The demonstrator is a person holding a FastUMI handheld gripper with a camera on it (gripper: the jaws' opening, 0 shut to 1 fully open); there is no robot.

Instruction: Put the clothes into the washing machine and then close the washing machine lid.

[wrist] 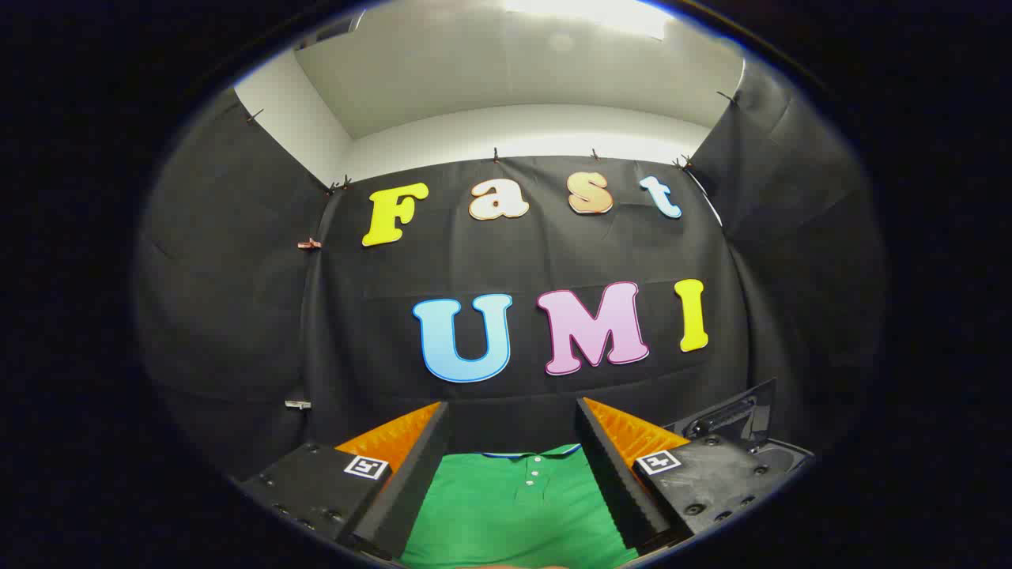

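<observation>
— Gripper view first: how do our jaws stand?

— We see the gripper [514,466] with its two fingers spread wide apart, nothing pinched. Each finger [411,482] is black on its inner face and orange on the ribbed outer side, and each black base block carries a small square marker [367,466].

— And the clothes?

— We have a green shirt [514,506] lying in the gap between the fingers and running on under them toward the camera. Its collar, edged in blue and white, sits at the far end, just short of the fingertips, with a placket of small white buttons [533,472] below it. We cannot tell whether either finger touches the cloth; neither presses on it that we can see.

— What carries it?

— We cannot tell; the shirt covers all we see of the surface beneath, so we have no edge or corner to place it by.

— Beyond the fingers?

— We meet the booth's black cloth wall [506,245], hung by small clips along its top edge, with white wall and ceiling above.

— Any sign of the washing machine?

— Just outside the right-hand finger we see a dark, glossy, raised panel [731,415] tilted upward. We cannot say what it is.
</observation>
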